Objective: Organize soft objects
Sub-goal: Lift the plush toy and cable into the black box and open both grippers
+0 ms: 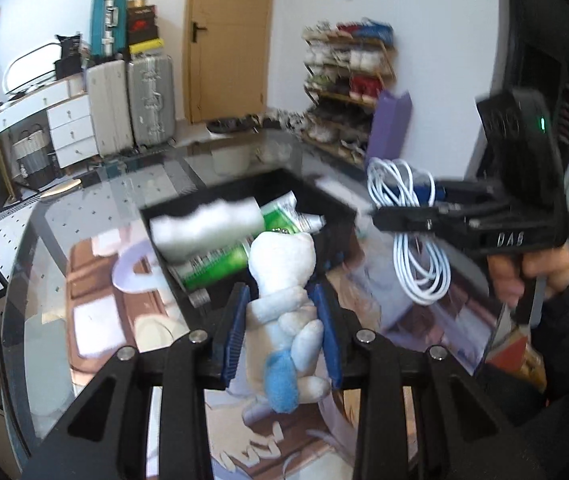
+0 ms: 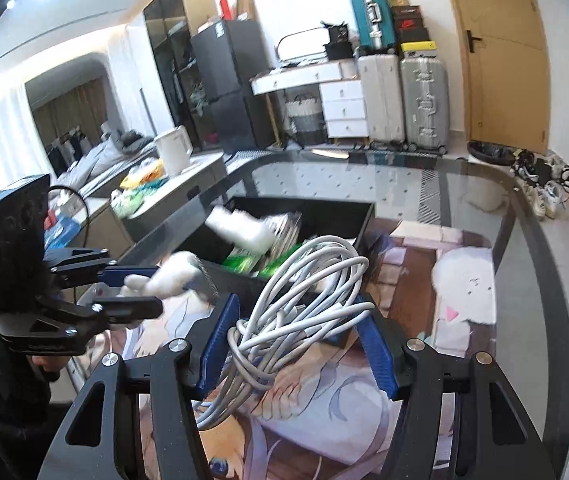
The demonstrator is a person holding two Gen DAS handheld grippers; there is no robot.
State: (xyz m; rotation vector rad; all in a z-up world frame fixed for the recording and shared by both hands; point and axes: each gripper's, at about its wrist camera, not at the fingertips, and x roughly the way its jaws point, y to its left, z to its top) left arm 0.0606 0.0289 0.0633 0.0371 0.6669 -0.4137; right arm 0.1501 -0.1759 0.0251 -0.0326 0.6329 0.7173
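Left claw [image 1: 280, 320] clamped tight on a white and blue plush toy [image 1: 284, 312], blue pads pressing both flanks at mid-body. Long axis of the toy running straight out along the fingers: head away from the camera, toward the black bin [image 1: 336, 216], legs and blue patch back toward the claw's base. Held clear of the glass table [image 1: 84, 216], just short of the bin's near wall, over the printed mat [image 1: 96, 320]. Inside the bin, a white soft roll [image 1: 208, 224] lying crosswise on green and silver tubes [image 1: 220, 264], their length slanting from near-left to far-right. Right claw [image 2: 296, 340] partly closed around a coiled white cable [image 2: 300, 300], pads squeezing the bundle from both sides; loops spilling up over the fingers and drooping below them, coil stretched roughly along the claw's line. Seen from the left wrist, that bundle hanging beside the bin's right wall, above the mat. Bin set near the middle of the table.
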